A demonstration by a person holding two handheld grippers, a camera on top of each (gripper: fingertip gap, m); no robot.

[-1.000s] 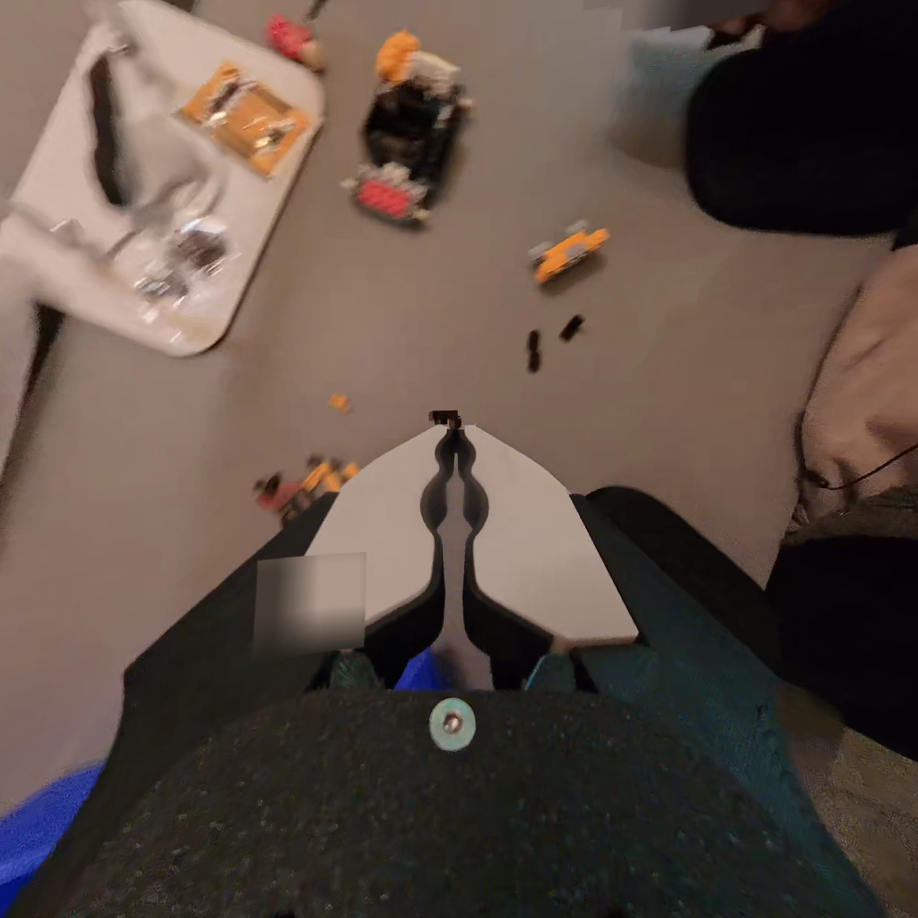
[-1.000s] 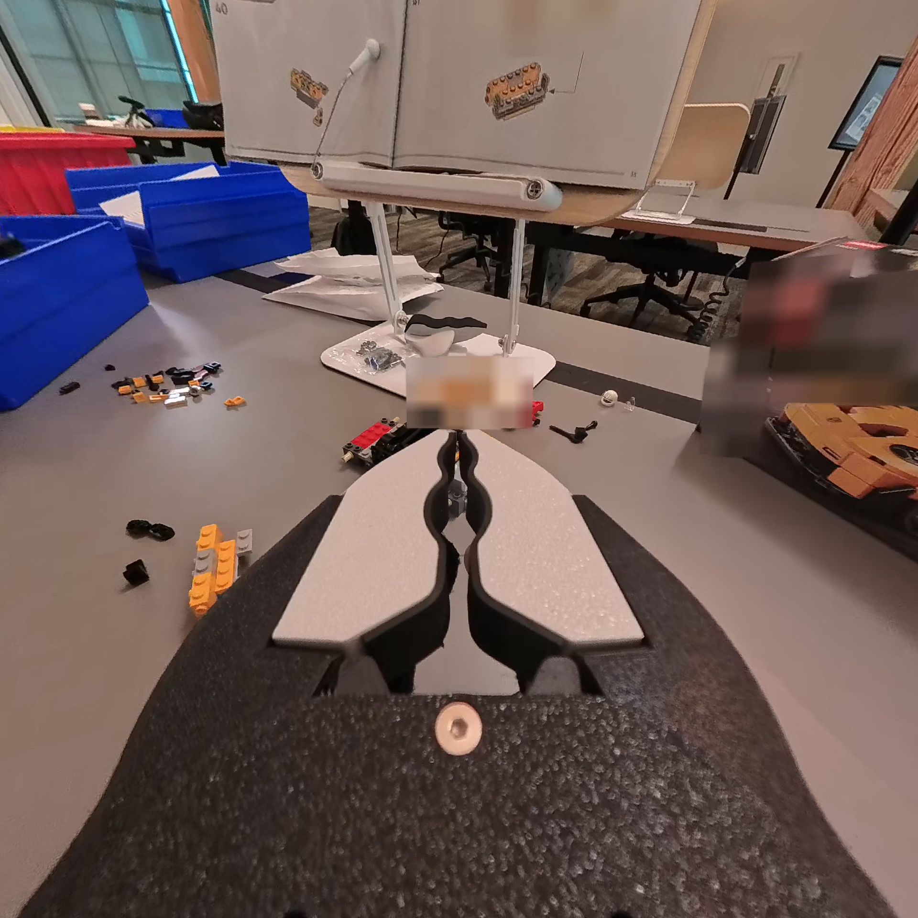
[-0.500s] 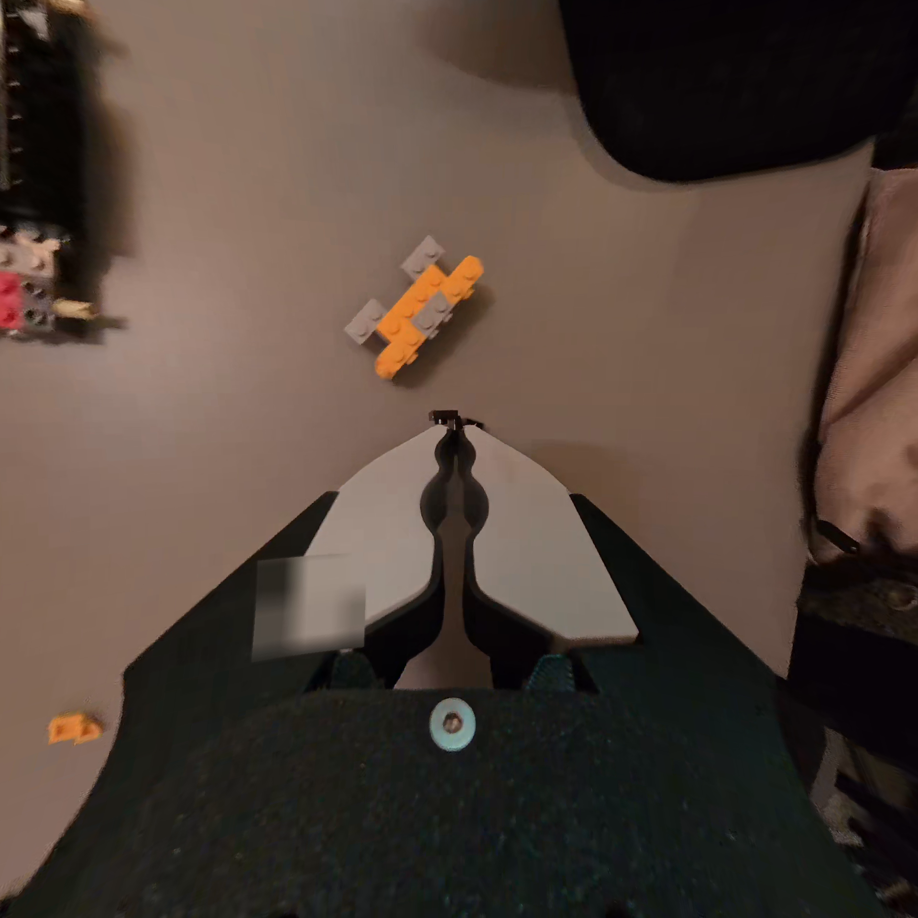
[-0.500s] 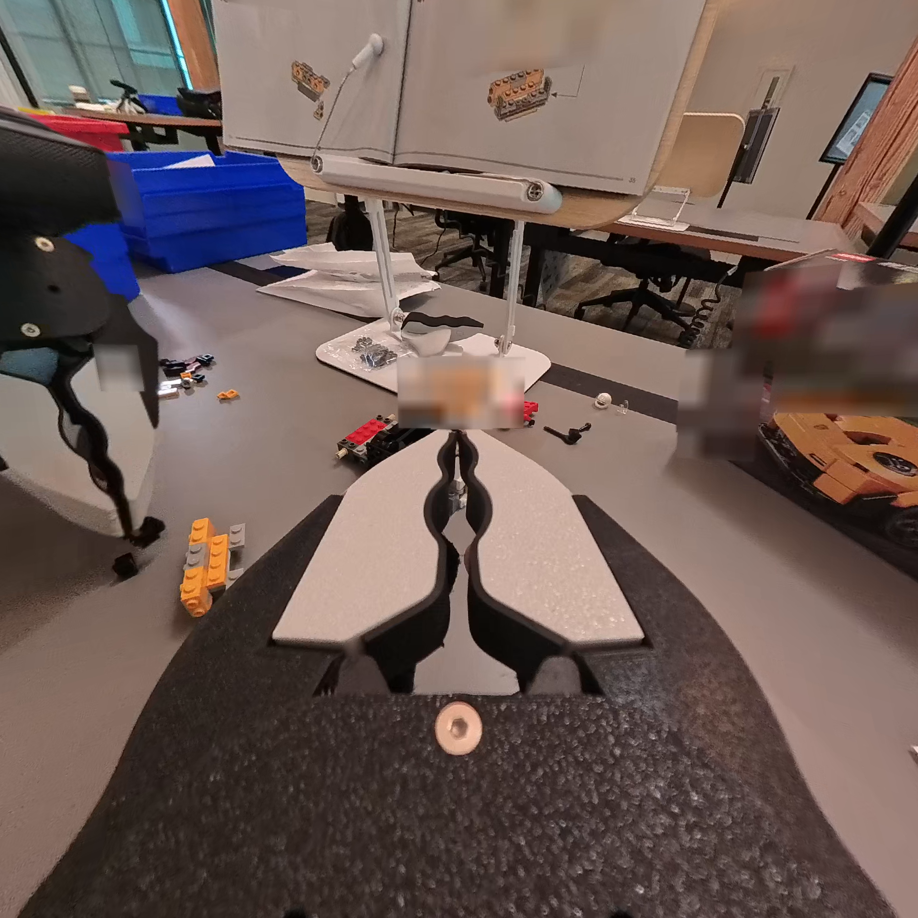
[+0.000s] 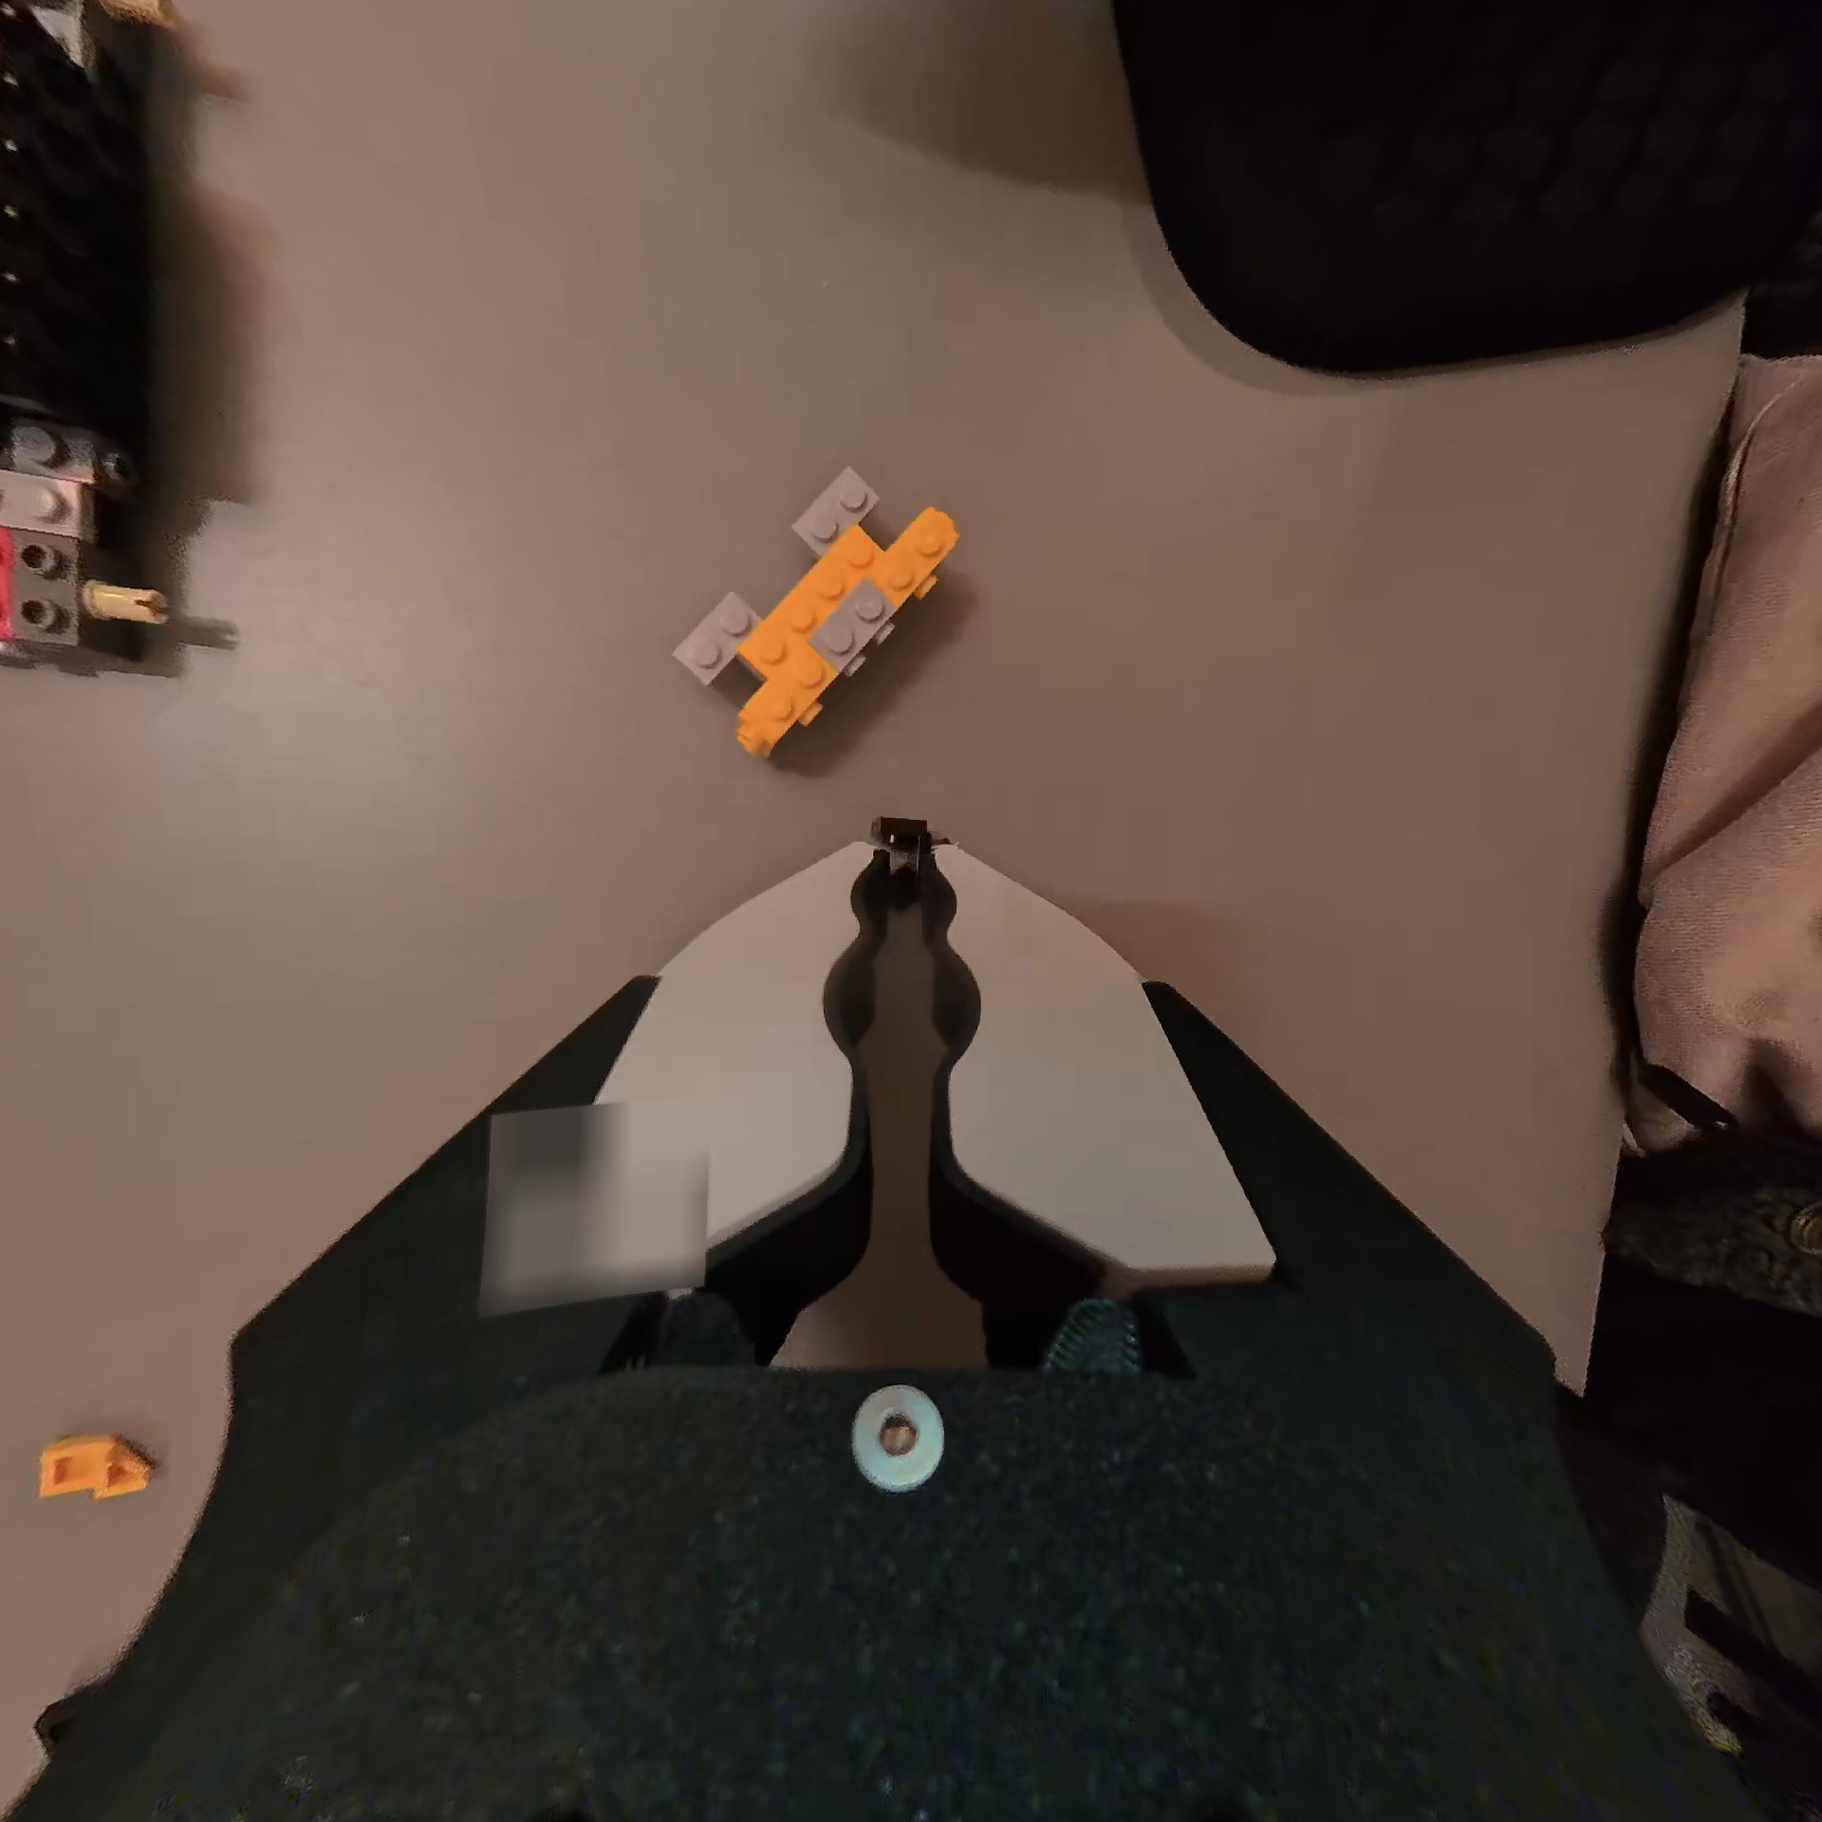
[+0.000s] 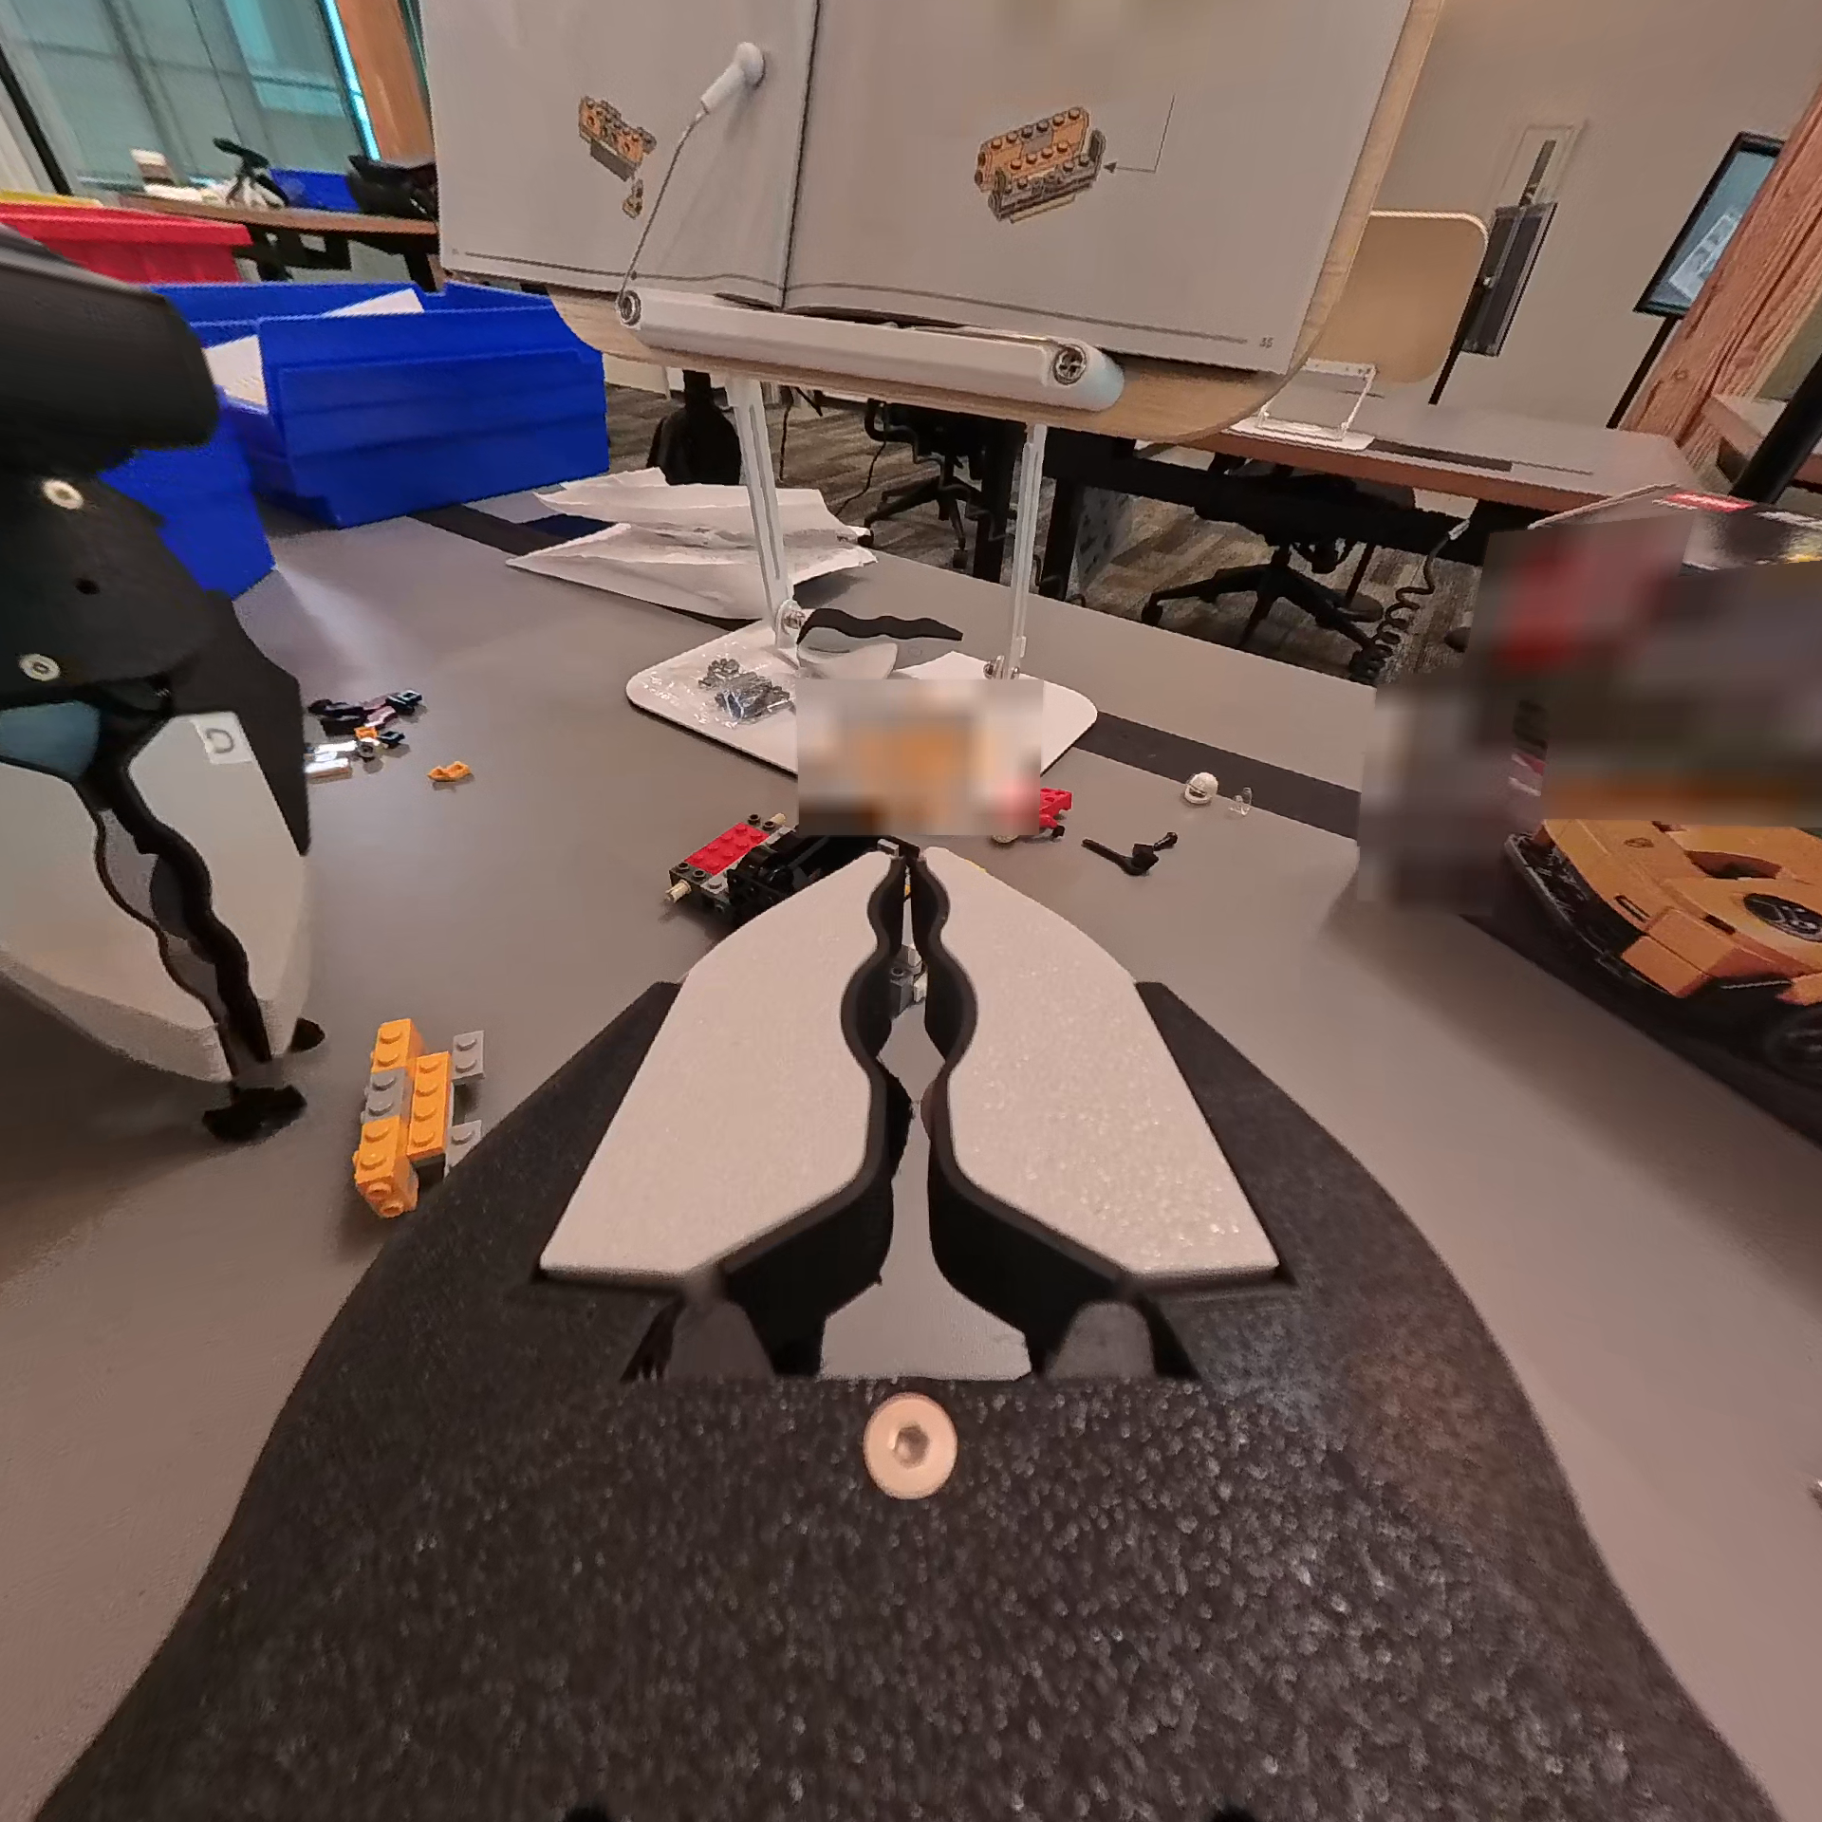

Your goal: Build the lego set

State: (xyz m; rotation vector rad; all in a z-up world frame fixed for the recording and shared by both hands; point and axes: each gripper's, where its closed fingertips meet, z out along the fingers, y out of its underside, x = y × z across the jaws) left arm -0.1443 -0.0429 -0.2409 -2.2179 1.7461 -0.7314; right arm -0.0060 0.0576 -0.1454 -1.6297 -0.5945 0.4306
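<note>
The left gripper [image 5: 902, 846] is closed on a small black piece [image 5: 901, 833] pinched at its fingertips, pointing down at the table [image 5: 444, 887]. The orange and grey brick assembly [image 5: 823, 611] lies flat on the table just ahead of those tips, a little to their left, and apart from them. Its long axis runs diagonally in the left wrist view, from lower left to upper right, studs facing up; two grey plates project on its left side.

The right gripper [image 6: 905, 868] is closed on a small grey piece [image 6: 905, 981] seated deeper between its fingers. It stands farther from the assembly [image 6: 419, 1124], which lies to its left, just beside the left gripper's tips [image 6: 246, 1094].

The left gripper is the nearer, so it likely makes the next move: carrying the black piece forward onto the assembly. The black car chassis [image 6: 759, 868] sits well beyond, near the instruction booklet stand [image 6: 868, 345].
</note>
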